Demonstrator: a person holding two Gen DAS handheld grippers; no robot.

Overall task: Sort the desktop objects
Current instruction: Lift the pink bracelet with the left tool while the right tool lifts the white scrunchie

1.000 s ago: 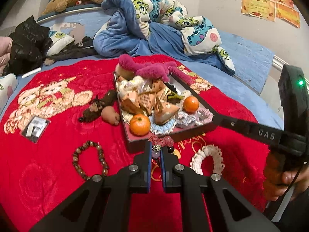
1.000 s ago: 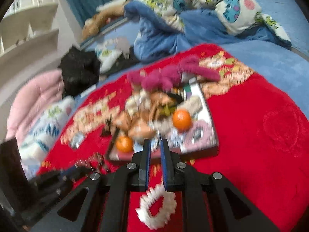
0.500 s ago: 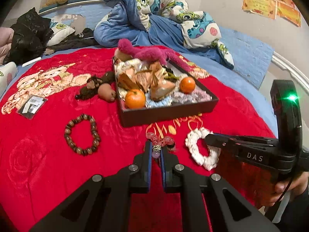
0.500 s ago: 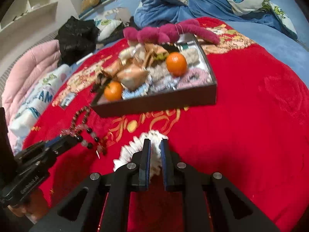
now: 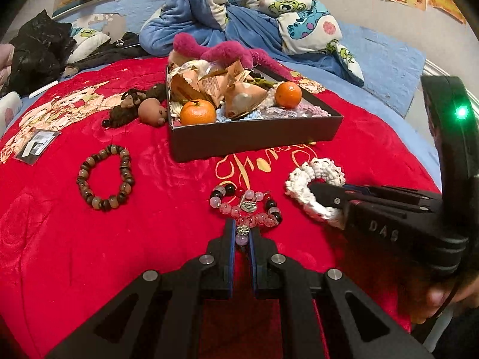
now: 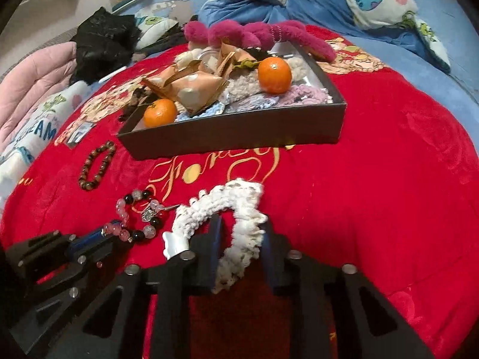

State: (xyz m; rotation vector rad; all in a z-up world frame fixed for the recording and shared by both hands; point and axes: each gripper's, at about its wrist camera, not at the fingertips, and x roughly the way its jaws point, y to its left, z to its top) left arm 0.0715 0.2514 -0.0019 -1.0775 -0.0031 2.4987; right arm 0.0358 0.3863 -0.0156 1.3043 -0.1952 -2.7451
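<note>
My left gripper (image 5: 242,236) is shut on a bead of the pink-and-black bead bracelet (image 5: 248,206), which lies spread on the red blanket (image 5: 89,254) just ahead of the fingertips. To its right lies a white crochet scrunchie (image 5: 302,179). My right gripper (image 6: 241,245) has one finger through the scrunchie's hole and its jaws are closing on the scrunchie (image 6: 227,197), with the band filling the gap between the pads. A dark box (image 5: 254,137) stands behind both, holding two oranges, folded paper packets and more crochet pieces.
A brown bead bracelet (image 5: 104,179) lies left of the box, with a small black packet (image 5: 36,146) further left. A brown monkey toy (image 5: 134,107) rests against the box's left side. A pink plush (image 5: 221,51) and rumpled blue bedding lie behind it. A person's hand (image 5: 443,296) grips the right handle.
Both grippers have come down toward the blanket. The pink bracelet, held up before, now lies spread on it. The right jaws, shut above the scrunchie, now stand wider around its band.
</note>
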